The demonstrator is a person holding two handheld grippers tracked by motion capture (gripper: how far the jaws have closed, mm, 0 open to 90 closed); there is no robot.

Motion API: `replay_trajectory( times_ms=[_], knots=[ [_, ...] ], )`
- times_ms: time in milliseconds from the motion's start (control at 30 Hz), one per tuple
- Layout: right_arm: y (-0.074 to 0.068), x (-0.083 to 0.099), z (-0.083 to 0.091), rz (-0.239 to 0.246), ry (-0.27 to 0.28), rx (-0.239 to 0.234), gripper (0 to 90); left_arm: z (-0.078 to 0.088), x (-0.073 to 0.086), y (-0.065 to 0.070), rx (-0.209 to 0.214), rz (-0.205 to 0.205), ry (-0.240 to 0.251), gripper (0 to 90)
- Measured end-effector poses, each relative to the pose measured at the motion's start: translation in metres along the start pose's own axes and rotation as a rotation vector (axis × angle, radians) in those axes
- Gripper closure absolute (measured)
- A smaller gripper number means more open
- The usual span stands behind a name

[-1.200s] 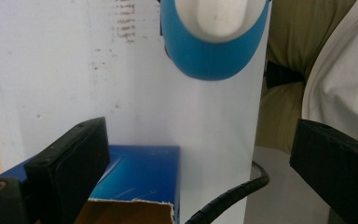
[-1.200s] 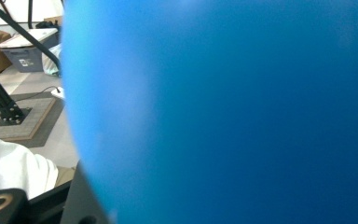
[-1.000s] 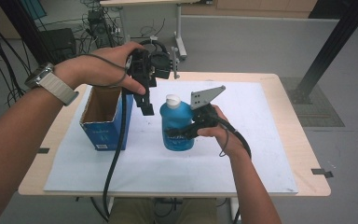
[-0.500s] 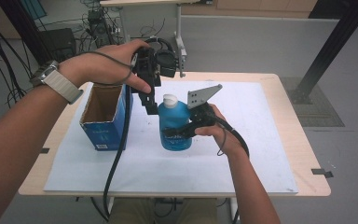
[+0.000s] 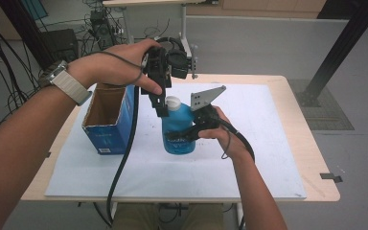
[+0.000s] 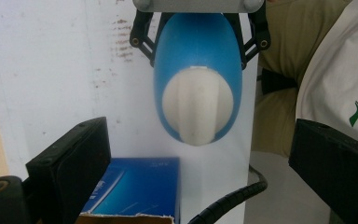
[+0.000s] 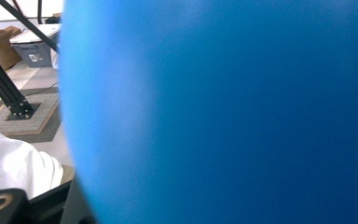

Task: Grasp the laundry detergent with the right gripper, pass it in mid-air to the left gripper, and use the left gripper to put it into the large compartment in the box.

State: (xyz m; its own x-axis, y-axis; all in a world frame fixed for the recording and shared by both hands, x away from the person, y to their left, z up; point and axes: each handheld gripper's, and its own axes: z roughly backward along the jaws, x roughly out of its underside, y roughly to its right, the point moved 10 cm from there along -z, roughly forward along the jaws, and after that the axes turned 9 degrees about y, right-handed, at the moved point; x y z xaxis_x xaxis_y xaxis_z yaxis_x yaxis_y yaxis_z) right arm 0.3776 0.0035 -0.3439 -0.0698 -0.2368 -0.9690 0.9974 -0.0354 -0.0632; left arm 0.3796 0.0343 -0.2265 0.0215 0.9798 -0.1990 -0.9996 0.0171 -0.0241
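A blue bottle (image 5: pixel 179 120) with a white cap (image 5: pixel 173 101) stands upright on the white mat. My right gripper (image 5: pixel 177 139) is shut on the bottle's lower body from the right side. My left gripper (image 5: pixel 161 109) points down just above and left of the cap, apart from it. In the left gripper view its jaws stand wide open (image 6: pixel 200 172), with the cap (image 6: pixel 198 107) and the bottle (image 6: pixel 198 46) below them. The right gripper's fingers (image 6: pixel 142 35) clasp the bottle's sides there. In the right gripper view the bottle (image 7: pixel 223 112) is pressed up close.
An open blue cardboard box (image 5: pixel 109 122) stands left of the bottle on the white mat (image 5: pixel 254 158), which covers the wooden table (image 5: pixel 318 163). The left gripper's cable (image 5: pixel 124 153) hangs in front of the box. A black post (image 5: pixel 338 52) rises at the back right.
My left gripper has drifted slightly right and down, closer over the bottle's cap. The right gripper and the bottle have stayed in place.
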Motion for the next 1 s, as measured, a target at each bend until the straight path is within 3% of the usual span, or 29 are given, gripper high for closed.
replay_trajectory(
  times_ms=[1000],
  knots=[
    [-0.0006, -0.0011, -0.0008, 0.000, -0.003, -0.003, 43.9, -0.0034, -0.0084, -0.0027, 0.003, -0.002, 0.013, 5.9]
  ],
)
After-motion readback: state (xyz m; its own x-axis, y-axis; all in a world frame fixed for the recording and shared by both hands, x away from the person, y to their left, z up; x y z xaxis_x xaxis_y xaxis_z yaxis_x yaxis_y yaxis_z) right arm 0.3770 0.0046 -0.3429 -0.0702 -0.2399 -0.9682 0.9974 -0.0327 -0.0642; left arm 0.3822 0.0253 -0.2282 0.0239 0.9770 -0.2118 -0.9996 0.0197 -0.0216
